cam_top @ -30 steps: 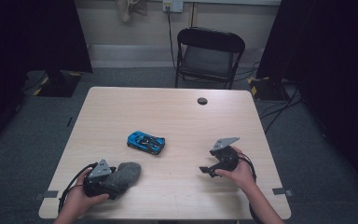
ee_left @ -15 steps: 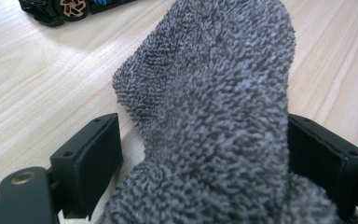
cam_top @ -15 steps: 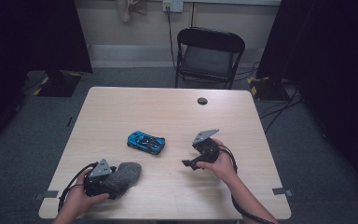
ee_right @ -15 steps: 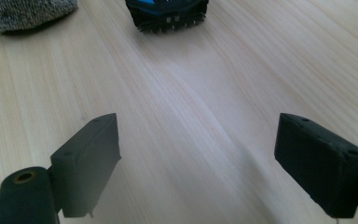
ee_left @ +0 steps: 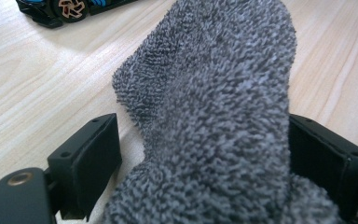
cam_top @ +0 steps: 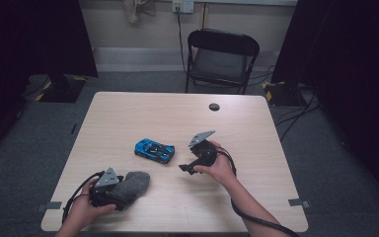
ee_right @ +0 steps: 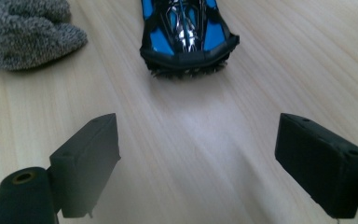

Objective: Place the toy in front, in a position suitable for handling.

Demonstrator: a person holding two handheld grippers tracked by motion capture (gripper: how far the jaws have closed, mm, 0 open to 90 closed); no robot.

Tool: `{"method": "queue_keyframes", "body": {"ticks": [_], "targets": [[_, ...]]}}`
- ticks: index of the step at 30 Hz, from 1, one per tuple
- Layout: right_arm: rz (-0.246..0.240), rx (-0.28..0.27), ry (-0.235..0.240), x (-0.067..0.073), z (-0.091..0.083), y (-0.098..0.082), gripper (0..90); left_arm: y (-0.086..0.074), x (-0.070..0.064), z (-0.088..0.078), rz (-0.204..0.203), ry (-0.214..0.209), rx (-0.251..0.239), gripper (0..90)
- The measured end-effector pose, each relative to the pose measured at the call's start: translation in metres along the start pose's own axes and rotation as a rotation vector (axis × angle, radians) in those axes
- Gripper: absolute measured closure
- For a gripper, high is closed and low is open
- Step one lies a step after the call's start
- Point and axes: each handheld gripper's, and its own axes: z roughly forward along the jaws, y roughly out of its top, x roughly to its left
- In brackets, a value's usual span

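The blue toy car lies on the counter, a little nearer the person than its middle. It serves as the landmark here.

The right hand-held gripper hovers just to the right of the car, its jaws aimed at the car's near end and standing wide apart with nothing between them. In the right gripper view the same hand-held gripper has bare wood between its jaws, and the car sits ahead of them, apart, showing one end with its dark bumper.

The left hand-held gripper rests on the counter to the left of the car and nearer the person. A grey fuzzy cloth sits in its jaws; the cloth's free end reaches toward the car but stays apart from it. In the left gripper view the cloth bulges up between the jaws, touching the right one, while a small gap shows beside the left one. A wheel of the car shows beyond the cloth.

A small dark round disc lies on the counter well beyond the car, toward a folding chair.
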Motion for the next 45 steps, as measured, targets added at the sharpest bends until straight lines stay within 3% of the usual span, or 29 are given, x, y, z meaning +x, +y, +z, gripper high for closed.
{"method": "queue_keyframes", "body": {"ticks": [7, 19, 45], "targets": [[0.003, 0.017, 0.015, -0.002, 0.015, 0.008, 13.1, 0.000, 0.000, 0.000, 0.001, -0.001, 0.002, 12.6], [-0.011, 0.012, 0.025, -0.003, 0.026, 0.030, 13.0, 0.000, 0.000, 0.000, 0.002, -0.001, 0.002, 12.6], [-0.037, 0.039, 0.053, 0.002, 0.056, 0.058, 12.4, 0.001, 0.000, 0.001, 0.000, -0.002, 0.001, 12.1]]}}
